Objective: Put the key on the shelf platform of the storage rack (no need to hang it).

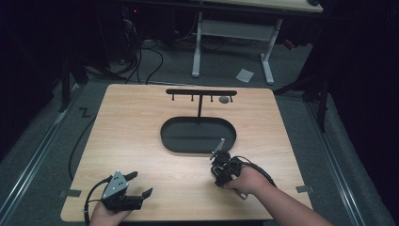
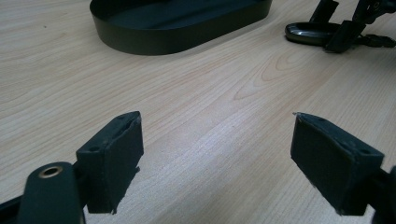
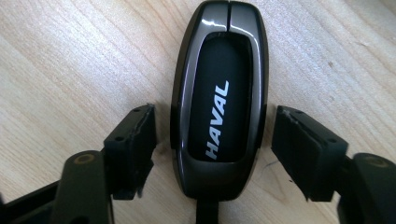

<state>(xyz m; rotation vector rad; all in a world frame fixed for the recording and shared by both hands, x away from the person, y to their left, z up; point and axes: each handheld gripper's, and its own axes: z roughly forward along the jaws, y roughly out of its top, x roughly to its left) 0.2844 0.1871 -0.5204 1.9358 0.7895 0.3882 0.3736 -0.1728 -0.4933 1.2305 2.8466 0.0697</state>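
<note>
Lying flat on the wooden counter (image 1: 141, 136), a dark car key fob (image 3: 219, 100) with "HAVAL" in white letters sits between the two fingers of the right gripper (image 3: 212, 144), near the right end of the black oval tray (image 1: 197, 135). Those fingers stand on either side of the fob, each with a narrow gap to its glossy edge, so they bracket it without pressing on it. In the high view the right gripper (image 1: 220, 160) points toward the tray's near right rim, held by the right hand (image 1: 247, 180). At the near left corner of the counter, the left gripper (image 1: 141, 183) rests in the left hand (image 1: 109, 215); its fingers (image 2: 114, 158) are spread wide over bare wood with nothing between them. A black T-shaped hook stand (image 1: 201, 94) rises from the tray's far side.
</note>
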